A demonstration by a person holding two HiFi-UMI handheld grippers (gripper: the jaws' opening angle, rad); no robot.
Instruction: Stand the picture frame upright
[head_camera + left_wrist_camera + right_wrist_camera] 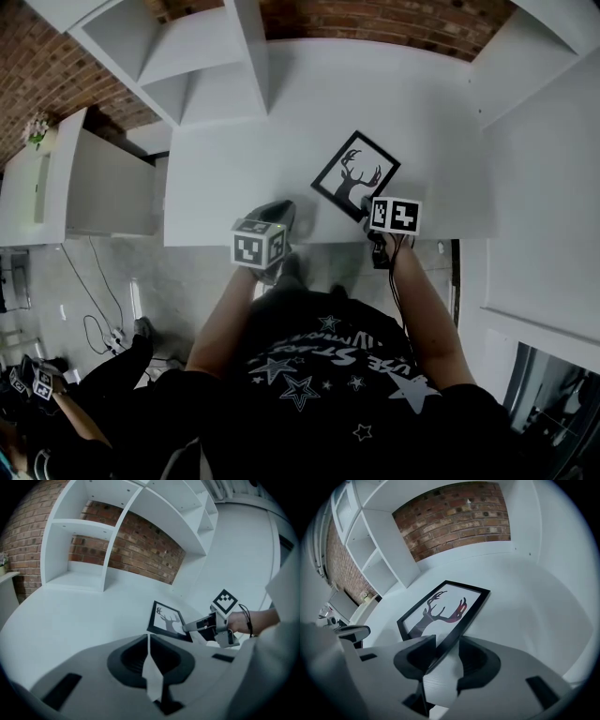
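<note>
While the frame (355, 175) lies flat near the counter's (234, 178) front edge, the right gripper (447, 639) straddles its near corner, jaws apart, not pinching. A bite on that corner alone could let it pivot or slip when tipped. The left gripper (148, 639), jaws clenched empty, hangs aside.

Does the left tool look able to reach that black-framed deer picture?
Probably yes: bare white table lies between the left tool and the black-framed deer picture; the right tool only occupies its near corner.
</note>
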